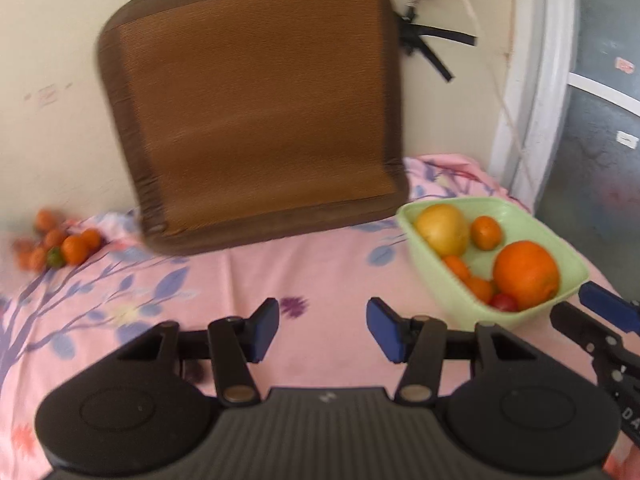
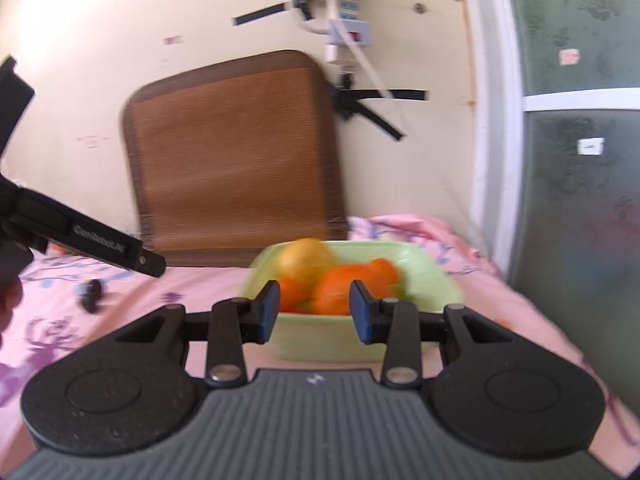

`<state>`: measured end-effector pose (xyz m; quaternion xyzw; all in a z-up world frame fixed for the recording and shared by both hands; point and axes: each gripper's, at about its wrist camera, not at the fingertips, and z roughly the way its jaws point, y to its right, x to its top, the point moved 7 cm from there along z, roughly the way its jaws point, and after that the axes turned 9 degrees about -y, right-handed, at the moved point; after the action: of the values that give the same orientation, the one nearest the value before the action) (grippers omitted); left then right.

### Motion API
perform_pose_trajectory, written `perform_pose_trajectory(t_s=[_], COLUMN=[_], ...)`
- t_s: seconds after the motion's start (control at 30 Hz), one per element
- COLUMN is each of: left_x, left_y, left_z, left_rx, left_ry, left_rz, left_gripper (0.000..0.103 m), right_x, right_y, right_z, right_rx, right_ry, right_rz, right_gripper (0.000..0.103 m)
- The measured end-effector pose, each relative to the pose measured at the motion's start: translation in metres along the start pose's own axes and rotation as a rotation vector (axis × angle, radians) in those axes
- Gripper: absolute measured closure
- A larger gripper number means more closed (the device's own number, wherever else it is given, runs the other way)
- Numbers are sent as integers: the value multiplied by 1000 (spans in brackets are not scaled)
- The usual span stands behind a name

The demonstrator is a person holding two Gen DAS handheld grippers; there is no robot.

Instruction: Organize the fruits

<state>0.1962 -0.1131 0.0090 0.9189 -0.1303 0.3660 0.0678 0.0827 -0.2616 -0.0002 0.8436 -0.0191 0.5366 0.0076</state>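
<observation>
A pale green bowl [image 1: 560, 256] stands on the pink cloth at the right. It holds a big orange [image 1: 526, 274], a yellow fruit [image 1: 442, 228], small oranges [image 1: 486, 233] and a small red fruit [image 1: 505, 303]. A pile of small oranges [image 1: 74, 249] lies at the far left by the wall. My left gripper [image 1: 322, 330] is open and empty above the cloth, left of the bowl. My right gripper [image 2: 313, 314] is open and empty just in front of the bowl [image 2: 432, 280], level with the big orange [image 2: 336, 292].
A brown cushion [image 1: 256, 112] leans on the wall behind the bowl. The pink flowered cloth [image 1: 320, 264] covers the surface. A door frame [image 1: 532, 92] stands at the right. A small dark object [image 2: 93, 294] lies on the cloth at the left.
</observation>
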Motion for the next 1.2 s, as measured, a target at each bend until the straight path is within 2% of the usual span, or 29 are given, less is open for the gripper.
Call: perform_pose_trajectory(t_s=[0.2, 0.37, 0.5, 0.6, 0.67, 0.83, 1.2], left_x=[-33, -54, -68, -75, -76, -76, -78], left_y=[-53, -84, -103, -110, -112, -111, -116], left_z=[-8, -8, -8, -7, -10, -14, -15], left_rx=[70, 119, 160, 175, 129, 102, 55], left_ry=[-4, -4, 7, 25, 47, 83, 87], left_rz=[-75, -112, -121, -120, -137, -132, -165], left_gripper=[53, 53, 53, 53, 53, 53, 51], right_x=[-10, -17, -22, -27, -27, -27, -29], right_y=[-53, -87, -103, -108, -108, -105, -106], right_z=[8, 20, 27, 32, 30, 28, 31], right_rx=[94, 155, 168, 142, 128, 119, 110], right_ry=[-57, -125, -159, -171, -150, -135, -151], right_rz=[-26, -15, -6, -14, -18, -10, -10], right_gripper=[62, 62, 62, 62, 62, 57, 56])
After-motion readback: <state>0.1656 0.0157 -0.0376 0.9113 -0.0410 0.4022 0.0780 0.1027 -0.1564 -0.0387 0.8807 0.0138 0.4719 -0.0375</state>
